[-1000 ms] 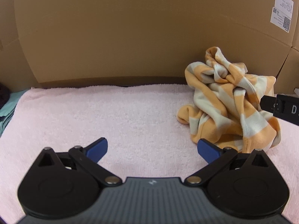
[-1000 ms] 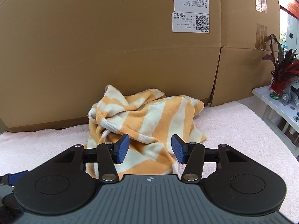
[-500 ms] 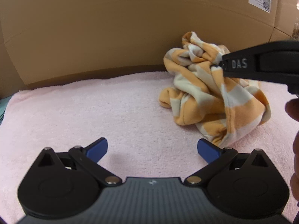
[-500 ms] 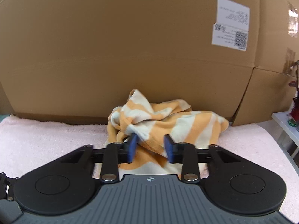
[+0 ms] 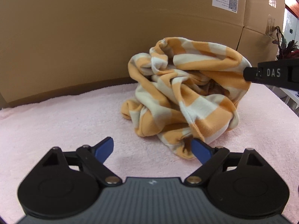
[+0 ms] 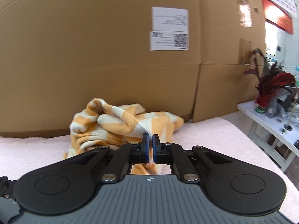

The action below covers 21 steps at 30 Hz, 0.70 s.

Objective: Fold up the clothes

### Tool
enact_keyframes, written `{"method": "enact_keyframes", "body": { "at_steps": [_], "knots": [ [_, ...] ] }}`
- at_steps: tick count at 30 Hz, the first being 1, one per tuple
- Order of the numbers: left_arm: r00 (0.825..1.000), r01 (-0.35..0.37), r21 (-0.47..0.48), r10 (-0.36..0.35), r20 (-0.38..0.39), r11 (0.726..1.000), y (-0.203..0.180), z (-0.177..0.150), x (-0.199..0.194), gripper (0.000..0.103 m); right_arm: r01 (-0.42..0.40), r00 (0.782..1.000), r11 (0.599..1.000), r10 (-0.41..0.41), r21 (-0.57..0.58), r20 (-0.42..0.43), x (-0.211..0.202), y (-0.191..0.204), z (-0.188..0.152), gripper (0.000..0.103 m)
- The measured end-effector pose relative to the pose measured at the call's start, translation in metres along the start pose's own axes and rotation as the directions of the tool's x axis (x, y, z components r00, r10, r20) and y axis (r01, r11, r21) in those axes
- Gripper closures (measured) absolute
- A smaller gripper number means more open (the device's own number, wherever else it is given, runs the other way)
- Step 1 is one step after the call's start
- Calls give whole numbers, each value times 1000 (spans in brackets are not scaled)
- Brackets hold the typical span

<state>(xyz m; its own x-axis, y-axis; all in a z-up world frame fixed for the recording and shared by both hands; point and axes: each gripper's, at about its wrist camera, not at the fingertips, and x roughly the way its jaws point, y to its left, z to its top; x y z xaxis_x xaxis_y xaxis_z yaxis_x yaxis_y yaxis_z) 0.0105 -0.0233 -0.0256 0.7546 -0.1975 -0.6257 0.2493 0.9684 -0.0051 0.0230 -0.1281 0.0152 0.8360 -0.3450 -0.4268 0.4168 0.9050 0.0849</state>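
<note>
An orange and white striped garment (image 5: pixel 186 95) lies crumpled on the pink towel (image 5: pixel 65 119), close to the cardboard wall. My right gripper (image 6: pixel 150 140) is shut on an edge of the garment (image 6: pixel 119 125) and pulls a ridge of cloth up toward it; in the left wrist view its black finger (image 5: pixel 271 72) reaches the cloth's right side. My left gripper (image 5: pixel 152 147) stands wide with its jaws closing. Its right pad (image 5: pixel 200 150) touches the garment's near hem, and nothing but towel lies between the pads.
A tall cardboard wall (image 6: pixel 93 56) with a white label (image 6: pixel 169 29) closes off the back. To the right stands a white shelf (image 6: pixel 271 123) with a red plant (image 6: pixel 269 89). The pink towel runs on to the left and toward me.
My right gripper went from half open to shut on the garment's edge and lifted it. My left gripper came closer to the garment's near hem and its pads narrowed a little.
</note>
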Motion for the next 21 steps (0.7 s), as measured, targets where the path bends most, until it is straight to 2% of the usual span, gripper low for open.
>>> {"method": "enact_keyframes", "body": {
  "at_steps": [3, 4, 6, 7, 8, 11, 16, 18, 19, 20, 21],
  "knots": [
    [997, 77, -29, -78, -21, 997, 1, 1, 3, 33, 25, 999, 999, -26, 30, 24, -8, -13, -1, 100],
    [994, 109, -44, -110, -27, 993, 3, 1, 1, 36, 32, 999, 999, -34, 34, 33, -11, -18, 0, 100],
    [985, 172, -62, -173, -24, 983, 8, -1, -4, 28, 47, 998, 998, -49, 41, 49, -17, -26, 1, 100],
    [981, 193, -67, -194, -12, 979, 10, -3, -7, 13, 53, 997, 998, -56, 45, 57, -20, -30, 2, 100],
    [980, 200, -73, -200, 13, 977, 12, -5, -13, 5, 58, 996, 997, -61, 49, 61, -21, -34, 2, 100],
    [979, 193, -53, -189, 74, 980, 11, -6, -27, 4, 63, 996, 995, -68, 76, 61, -23, -46, 2, 100],
    [985, 168, -21, -167, 47, 986, 3, 1, -23, 6, 58, 996, 993, -65, 106, 61, -27, -57, -2, 100],
    [986, 167, -23, -167, 23, 986, 0, 2, -16, 14, 55, 996, 992, -63, 115, 68, -31, -60, -3, 100],
    [985, 173, -30, -173, 3, 984, -1, 3, -10, 26, 57, 995, 991, -66, 119, 72, -33, -62, -4, 100],
    [984, 179, -38, -180, -16, 983, -2, 4, -4, 47, 60, 995, 991, -70, 122, 74, -35, -65, -5, 100],
    [982, 184, -52, -186, -34, 982, -2, 5, 1, 59, 66, 994, 990, -76, 126, 76, -37, -67, -6, 100]
  ]
}}
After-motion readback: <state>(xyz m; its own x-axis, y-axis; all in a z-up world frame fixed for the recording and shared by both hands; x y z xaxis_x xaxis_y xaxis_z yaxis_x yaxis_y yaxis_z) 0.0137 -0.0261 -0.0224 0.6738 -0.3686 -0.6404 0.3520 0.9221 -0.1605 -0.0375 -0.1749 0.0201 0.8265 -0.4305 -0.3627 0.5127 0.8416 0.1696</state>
